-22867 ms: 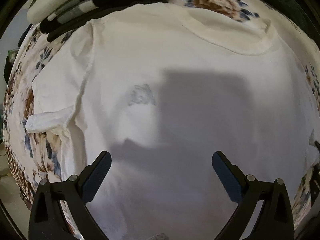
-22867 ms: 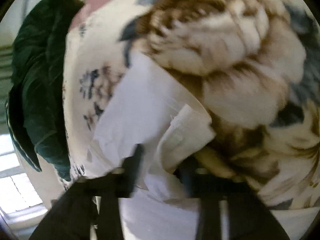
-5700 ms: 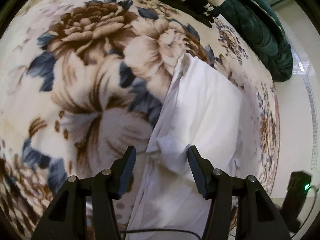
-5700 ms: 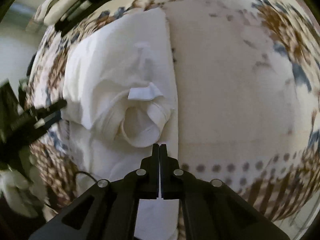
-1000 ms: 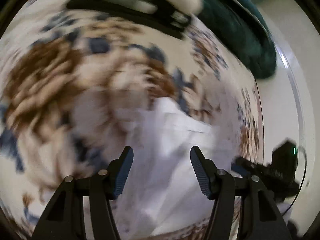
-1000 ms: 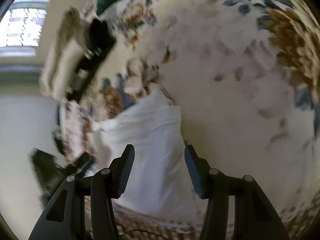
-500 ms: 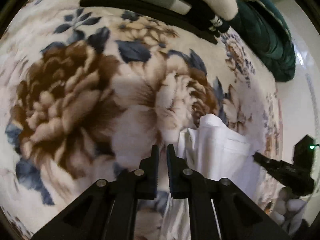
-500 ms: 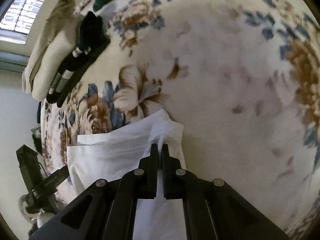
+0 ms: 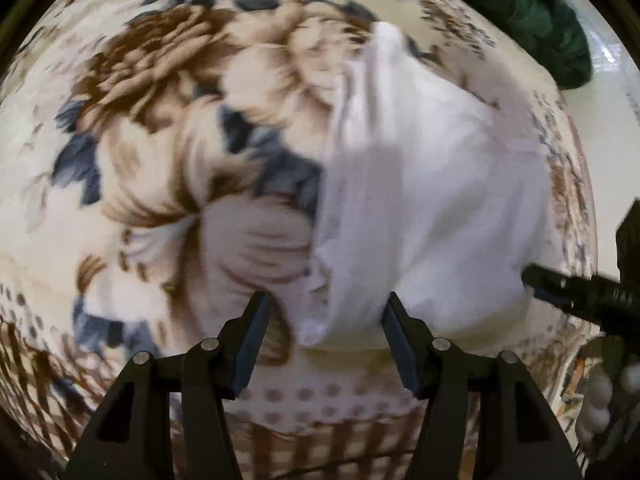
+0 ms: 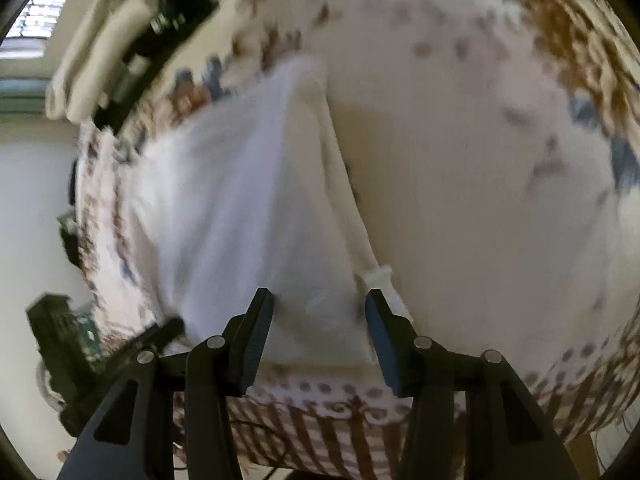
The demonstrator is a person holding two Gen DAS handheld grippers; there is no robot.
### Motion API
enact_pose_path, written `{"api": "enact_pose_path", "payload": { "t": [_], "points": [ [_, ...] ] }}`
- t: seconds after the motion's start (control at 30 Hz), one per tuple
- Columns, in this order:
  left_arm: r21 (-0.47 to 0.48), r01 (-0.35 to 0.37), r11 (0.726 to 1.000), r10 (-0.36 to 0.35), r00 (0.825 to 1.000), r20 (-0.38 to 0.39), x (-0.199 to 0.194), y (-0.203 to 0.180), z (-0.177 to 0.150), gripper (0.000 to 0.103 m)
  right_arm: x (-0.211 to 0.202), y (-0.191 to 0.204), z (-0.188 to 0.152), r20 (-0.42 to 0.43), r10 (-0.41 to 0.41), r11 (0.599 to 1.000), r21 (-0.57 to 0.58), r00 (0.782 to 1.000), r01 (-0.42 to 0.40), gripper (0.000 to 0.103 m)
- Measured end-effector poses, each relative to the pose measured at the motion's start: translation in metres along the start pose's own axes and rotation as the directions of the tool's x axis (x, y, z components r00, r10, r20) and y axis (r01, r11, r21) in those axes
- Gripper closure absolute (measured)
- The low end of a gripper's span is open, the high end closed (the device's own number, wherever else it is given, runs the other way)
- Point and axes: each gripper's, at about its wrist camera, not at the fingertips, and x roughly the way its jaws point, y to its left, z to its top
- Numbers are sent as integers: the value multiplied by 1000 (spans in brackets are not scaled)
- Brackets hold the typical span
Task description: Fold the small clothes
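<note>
A white T-shirt (image 9: 424, 184), folded into a long narrow stack, lies on the flowered blanket (image 9: 132, 128). In the left wrist view my left gripper (image 9: 326, 336) is open, its near end of the shirt lying between the spread fingers. In the right wrist view the shirt (image 10: 240, 208) lies ahead and my right gripper (image 10: 318, 328) is open over its near end, with a small white tag (image 10: 378, 274) by the right finger. The right gripper also shows at the right edge of the left wrist view (image 9: 568, 294). Both views are motion-blurred.
A dark green cushion (image 9: 516, 8) sits at the far right of the bed. A pile of folded cream and black clothes (image 10: 120, 48) lies at the far edge. The blanket's checked border (image 10: 328, 432) marks the near bed edge, with pale floor beyond.
Both grippers were shut on the shirt's end half a second ago and are now open. The shirt's end now lies folded toward the near edge of the bed.
</note>
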Motion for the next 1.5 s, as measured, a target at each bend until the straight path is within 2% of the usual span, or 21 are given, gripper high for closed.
{"api": "enact_pose_path", "payload": {
  "t": [0.13, 0.2, 0.33, 0.47, 0.53, 0.6, 0.63, 0.67, 0.73, 0.8, 0.87, 0.9, 0.93, 0.97, 1.0, 1.03, 1.07, 1.17, 1.3, 1.43, 1.5],
  "points": [
    [-9, -78, 997, 78, 996, 38, -18, 24, 2, 47, 10, -3, -6, 32, -65, 998, -6, 997, 66, 52],
    [-21, -127, 992, 128, 991, 46, -21, 31, 1, 49, 9, -6, -4, 44, -70, 998, 6, 997, 70, 52],
    [-35, -81, 996, 82, 996, 40, -27, 31, -7, 49, -4, -8, -5, 65, -63, 998, 26, 996, 62, 52],
    [26, -16, 1000, 16, 1000, 5, -13, -4, -21, 49, -23, -8, -17, 73, -32, 999, 27, 997, 30, 52],
    [49, -26, 998, 27, 999, -17, 4, -18, -26, 49, -23, -5, -27, 48, -25, 999, 22, 999, 24, 52],
    [13, -19, 1000, 20, 999, -43, 17, -21, -28, 49, -16, -8, -32, 2, -12, 998, 58, 1000, 12, 52],
    [-9, -10, 1000, 9, 999, -38, 18, -22, -28, 49, -10, -14, -38, -31, 41, 992, 122, 999, -37, 52],
    [-25, -11, 1000, 10, 1000, -27, 16, -23, -30, 49, -6, -19, -44, -48, 103, 980, 174, 994, -93, 52],
    [-34, -11, 999, 10, 1000, -22, 15, -23, -35, 49, 12, -28, -56, -75, 235, 935, 288, 969, -205, 51],
    [-39, -17, 999, 16, 999, -27, 16, -19, -42, 49, 27, -35, -59, -47, 311, 892, 360, 949, -275, 43],
    [-45, -21, 999, 20, 1000, -23, 20, -17, -42, 49, 47, -45, -58, 2, 383, 824, 452, 924, -343, 43],
    [-51, -22, 998, 21, 1000, -17, 21, -17, -40, 49, 56, -50, -57, 42, 441, 771, 493, 896, -403, 43],
    [-58, -21, 998, 20, 1000, -11, 22, -16, -37, 49, 61, -53, -56, 80, 477, 727, 524, 875, -445, 46],
    [-64, -21, 998, 21, 1000, -1, 22, -17, -32, 49, 61, -55, -56, 126, 494, 686, 551, 860, -475, 64],
    [-65, -25, 998, 26, 1000, 10, 22, -19, -30, 49, 59, -55, -55, 147, 504, 669, 558, 851, -492, 74],
    [-65, -31, 997, 33, 999, 21, 21, -20, -27, 49, 54, -51, -53, 157, 506, 670, 547, 848, -501, 84],
    [-64, -39, 997, 41, 999, 32, 18, -20, -26, 47, 49, -47, -52, 163, 505, 678, 533, 848, -506, 86],
    [-45, -63, 997, 66, 996, 66, 9, -19, -19, 47, 28, -34, -52, 163, 505, 705, 488, 847, -515, 88],
    [31, -155, 987, 152, 984, 93, 3, -6, -16, 47, 14, -19, -49, 159, 498, 728, 458, 852, -511, 88],
    [74, -184, 980, 176, 979, 104, 1, 6, -11, 42, 6, -17, -50, 148, 502, 737, 443, 852, -511, 89],
    [97, -204, 974, 194, 975, 107, 0, 5, -10, 42, 10, -16, -54, 130, 488, 751, 441, 863, -492, 89]
  ]
}}
